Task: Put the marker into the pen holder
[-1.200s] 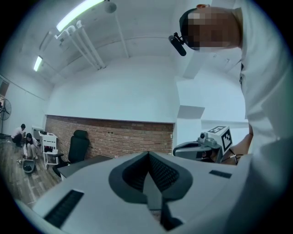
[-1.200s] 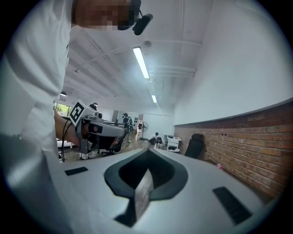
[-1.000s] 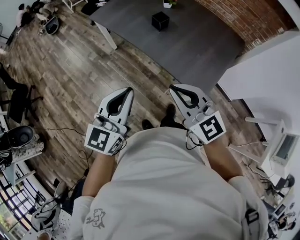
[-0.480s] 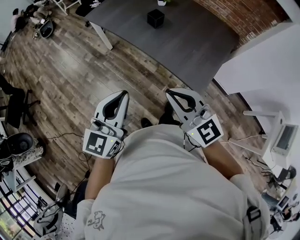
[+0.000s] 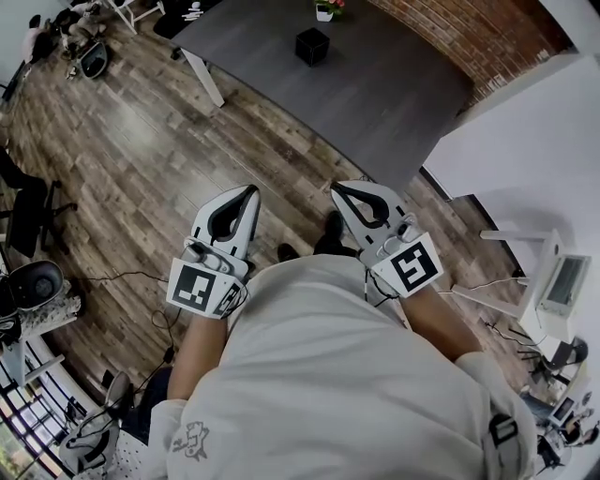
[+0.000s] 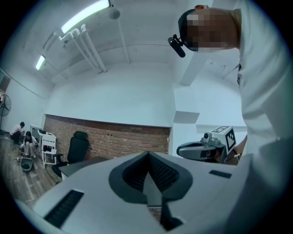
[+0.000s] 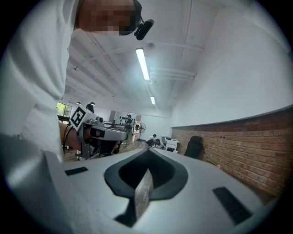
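Observation:
A small black cube-shaped holder (image 5: 312, 45) stands on the dark grey table (image 5: 394, 84) at the top of the head view, far ahead of both grippers. No marker shows in any view. My left gripper (image 5: 251, 190) and right gripper (image 5: 337, 187) are held side by side in front of my body, above the wooden floor and short of the table. Each is shut with nothing between its jaws. In the left gripper view the left gripper (image 6: 149, 153) has its jaws meeting at the tips, and the right gripper (image 6: 201, 148) shows beside it. The right gripper (image 7: 147, 151) is likewise closed in its own view.
A small potted plant (image 5: 325, 9) sits on the table behind the cube. The table's white leg (image 5: 202, 75) is at its left corner. A brick wall (image 5: 487, 37) and a white wall (image 5: 534, 141) lie to the right. An office chair (image 6: 78, 146) stands by the brick wall.
Both grippers have slid a little lower in the head view, toward my body. Both stay shut and empty.

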A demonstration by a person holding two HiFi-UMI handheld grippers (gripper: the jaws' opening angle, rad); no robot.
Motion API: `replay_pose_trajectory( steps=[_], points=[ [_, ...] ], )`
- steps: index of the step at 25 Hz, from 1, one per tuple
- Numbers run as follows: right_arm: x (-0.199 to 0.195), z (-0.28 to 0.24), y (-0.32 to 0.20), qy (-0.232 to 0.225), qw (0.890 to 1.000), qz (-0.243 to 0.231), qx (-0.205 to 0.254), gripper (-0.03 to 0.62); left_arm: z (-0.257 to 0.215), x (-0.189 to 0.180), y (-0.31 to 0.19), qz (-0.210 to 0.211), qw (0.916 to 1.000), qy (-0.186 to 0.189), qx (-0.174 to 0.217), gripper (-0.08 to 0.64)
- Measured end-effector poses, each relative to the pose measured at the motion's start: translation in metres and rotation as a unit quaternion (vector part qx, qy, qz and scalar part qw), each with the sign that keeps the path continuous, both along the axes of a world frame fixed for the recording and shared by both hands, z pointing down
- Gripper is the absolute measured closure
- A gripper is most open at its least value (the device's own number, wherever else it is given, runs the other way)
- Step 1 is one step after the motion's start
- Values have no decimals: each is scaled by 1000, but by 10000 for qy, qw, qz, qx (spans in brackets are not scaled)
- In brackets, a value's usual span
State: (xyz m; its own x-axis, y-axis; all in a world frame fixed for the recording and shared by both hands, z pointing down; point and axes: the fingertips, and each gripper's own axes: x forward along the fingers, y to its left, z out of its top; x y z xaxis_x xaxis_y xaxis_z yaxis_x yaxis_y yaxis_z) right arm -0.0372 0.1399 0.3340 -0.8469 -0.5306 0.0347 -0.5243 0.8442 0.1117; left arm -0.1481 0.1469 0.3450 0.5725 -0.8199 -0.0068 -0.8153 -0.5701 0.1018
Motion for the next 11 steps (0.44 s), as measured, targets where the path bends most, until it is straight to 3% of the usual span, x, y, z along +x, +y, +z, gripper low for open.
replay_pose_trajectory(
  steps=[11],
  points=[
    [-1, -2, -6, 83, 10000, -44, 28, 588, -5, 1, -2, 57, 9999, 55, 75, 549]
  ],
)
